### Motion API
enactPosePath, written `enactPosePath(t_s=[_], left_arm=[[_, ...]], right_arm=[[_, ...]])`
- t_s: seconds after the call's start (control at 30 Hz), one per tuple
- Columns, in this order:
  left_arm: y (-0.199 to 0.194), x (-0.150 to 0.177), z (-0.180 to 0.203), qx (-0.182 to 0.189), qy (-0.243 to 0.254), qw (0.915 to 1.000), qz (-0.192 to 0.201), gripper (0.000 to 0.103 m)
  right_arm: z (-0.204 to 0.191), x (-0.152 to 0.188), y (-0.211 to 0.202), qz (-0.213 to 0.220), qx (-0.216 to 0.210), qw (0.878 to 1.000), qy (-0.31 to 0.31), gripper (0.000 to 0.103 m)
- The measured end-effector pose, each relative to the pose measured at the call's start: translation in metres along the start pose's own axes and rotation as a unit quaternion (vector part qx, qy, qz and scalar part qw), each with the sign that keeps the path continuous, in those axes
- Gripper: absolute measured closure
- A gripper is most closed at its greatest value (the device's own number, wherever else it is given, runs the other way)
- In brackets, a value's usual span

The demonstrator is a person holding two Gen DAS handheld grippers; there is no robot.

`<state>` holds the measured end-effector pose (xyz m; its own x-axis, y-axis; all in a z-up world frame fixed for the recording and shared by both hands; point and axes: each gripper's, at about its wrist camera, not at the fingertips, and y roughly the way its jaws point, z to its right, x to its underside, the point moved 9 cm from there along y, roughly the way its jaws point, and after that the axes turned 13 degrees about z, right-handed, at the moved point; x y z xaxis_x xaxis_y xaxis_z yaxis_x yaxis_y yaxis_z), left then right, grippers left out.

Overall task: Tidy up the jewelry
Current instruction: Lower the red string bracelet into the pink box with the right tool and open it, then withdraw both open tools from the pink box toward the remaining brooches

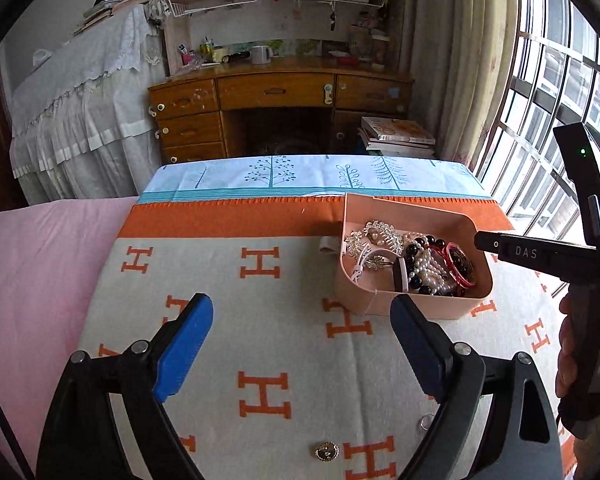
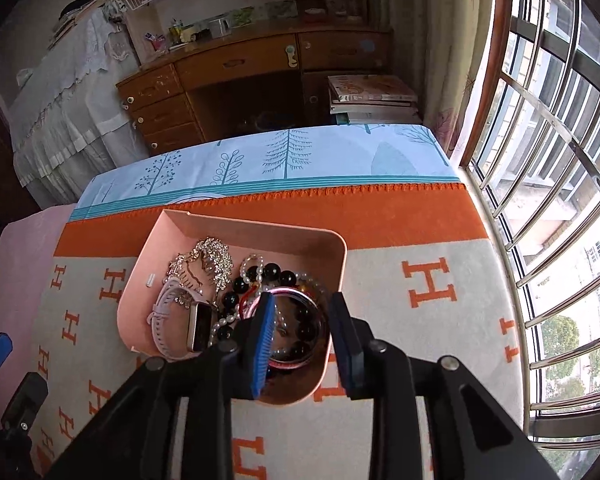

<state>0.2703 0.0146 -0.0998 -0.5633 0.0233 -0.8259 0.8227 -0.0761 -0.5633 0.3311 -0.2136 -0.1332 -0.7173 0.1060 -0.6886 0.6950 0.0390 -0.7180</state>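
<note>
A pink tray [image 1: 416, 304] holds silver brooches [image 1: 374, 238], pearl and black bead strands [image 1: 424, 264], a red bangle [image 1: 460, 266] and a white watch [image 2: 168, 320]. My left gripper [image 1: 302, 304] is open and empty above the blanket, left of the tray. A gold ring [image 1: 326, 451] and a thin ring [image 1: 427, 423] lie on the blanket below it. My right gripper [image 2: 302, 300] is open, hovering over the tray's [image 2: 236, 228] near right corner, straddling a pink bangle [image 2: 300, 332] with dark beads inside; the right gripper also shows at the right of the left wrist view [image 1: 540, 254].
A white and orange H-patterned blanket [image 1: 268, 280] covers the bed, with a pale blue sheet [image 1: 300, 176] beyond and pink bedding [image 1: 40, 264] to the left. A wooden desk [image 1: 276, 96], stacked books [image 1: 398, 136] and a barred window [image 2: 560, 160] stand behind and right.
</note>
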Motion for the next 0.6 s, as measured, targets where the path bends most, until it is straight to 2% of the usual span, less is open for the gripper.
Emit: enactPosePath(t_s=[0.43, 0.6], left_arm=[[-0.054, 0.031, 0.001, 0.009, -0.031, 0.9995, 0.004, 0.014], [-0.073, 0.051, 0.001, -0.001, -0.024, 0.9997, -0.001, 0.014]], right_arm=[[-0.014, 0.036, -0.084, 0.035, -0.051, 0.998, -0.011, 0.075], [-0.013, 0.049, -0.120, 0.052, -0.066, 0.996, -0.020, 0.075]])
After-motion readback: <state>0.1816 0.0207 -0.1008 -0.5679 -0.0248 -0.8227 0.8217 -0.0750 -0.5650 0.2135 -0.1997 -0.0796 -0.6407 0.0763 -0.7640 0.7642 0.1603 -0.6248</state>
